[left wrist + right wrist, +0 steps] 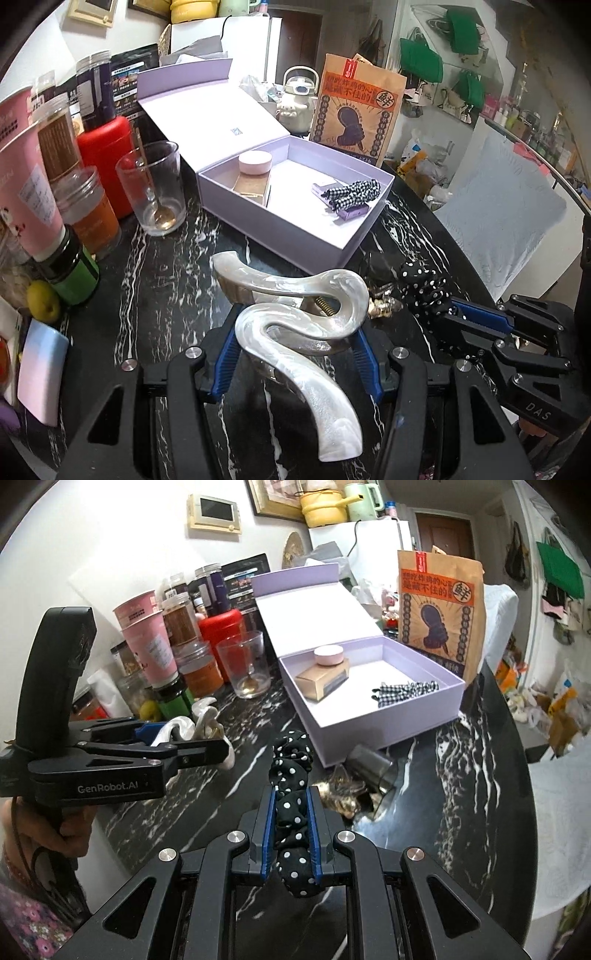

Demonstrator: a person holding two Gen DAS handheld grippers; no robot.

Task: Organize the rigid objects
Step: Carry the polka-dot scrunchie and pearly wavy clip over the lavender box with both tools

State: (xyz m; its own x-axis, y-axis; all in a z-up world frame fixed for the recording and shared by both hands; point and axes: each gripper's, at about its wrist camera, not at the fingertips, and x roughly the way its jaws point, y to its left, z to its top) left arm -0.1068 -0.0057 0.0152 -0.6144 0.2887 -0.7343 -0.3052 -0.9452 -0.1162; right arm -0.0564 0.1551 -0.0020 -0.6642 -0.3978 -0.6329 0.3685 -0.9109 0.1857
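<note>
My left gripper (pixel 295 350) is shut on a large pearly white wavy hair claw (pixel 291 325), held just above the black marble table. It also shows in the right wrist view (pixel 195 720). My right gripper (pixel 291 812) is shut on a black polka-dot scrunchie (pixel 291 771), which also shows in the left wrist view (pixel 424 291). The open lilac box (pixel 291 225) stands just beyond both grippers. It holds a pink round jar (pixel 255 162), a tan carton (pixel 321 683) and a checked hair tie (pixel 354 192).
Jars, a red canister (pixel 107 162), a glass with a spoon (pixel 153 188) and pink cups crowd the left. A brown paper bag (pixel 354 110) stands behind the box. A gold hair clip and dark item (pixel 354 786) lie on the table (pixel 461 794) near the box front.
</note>
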